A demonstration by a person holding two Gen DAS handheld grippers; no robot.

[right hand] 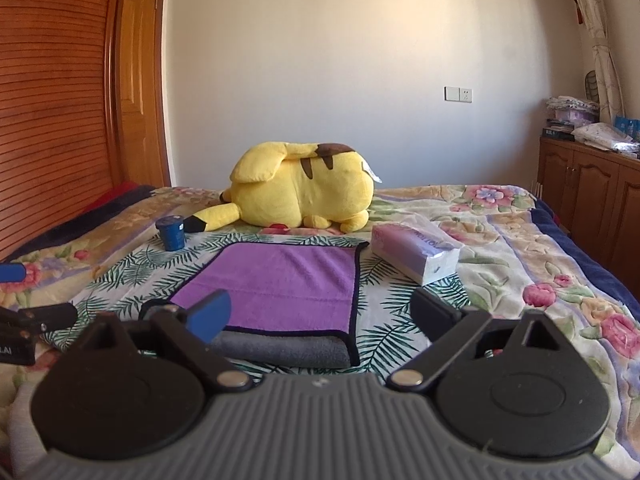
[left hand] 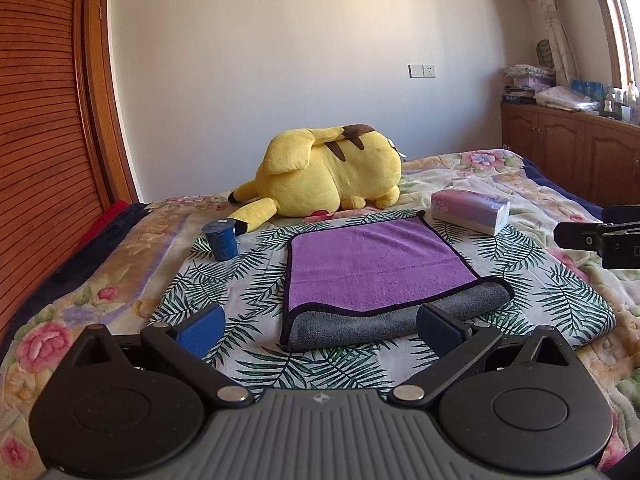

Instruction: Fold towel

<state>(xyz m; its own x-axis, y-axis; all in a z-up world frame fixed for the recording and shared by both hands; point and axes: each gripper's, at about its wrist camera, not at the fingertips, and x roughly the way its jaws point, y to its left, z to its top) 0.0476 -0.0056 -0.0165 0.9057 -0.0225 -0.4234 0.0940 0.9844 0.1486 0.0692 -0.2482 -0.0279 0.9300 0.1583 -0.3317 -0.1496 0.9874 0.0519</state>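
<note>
Towel (left hand: 372, 276) folded on leaf-print cloth (left hand: 248, 276) over floral bedspread (right hand: 520, 240), white wall (left hand: 280, 60) behind; left gripper (left hand: 320, 330) and right gripper (right hand: 322, 316) wide, empty.

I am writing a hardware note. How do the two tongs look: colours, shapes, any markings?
Both match. The left tongs and right tongs each have a grey ribbed body, two round black discs, black link arms with silver pivot pins, and two flat fingers with textured blue pads. A small emblem sits on the grey body. No cables or sleeves are visible.
</note>
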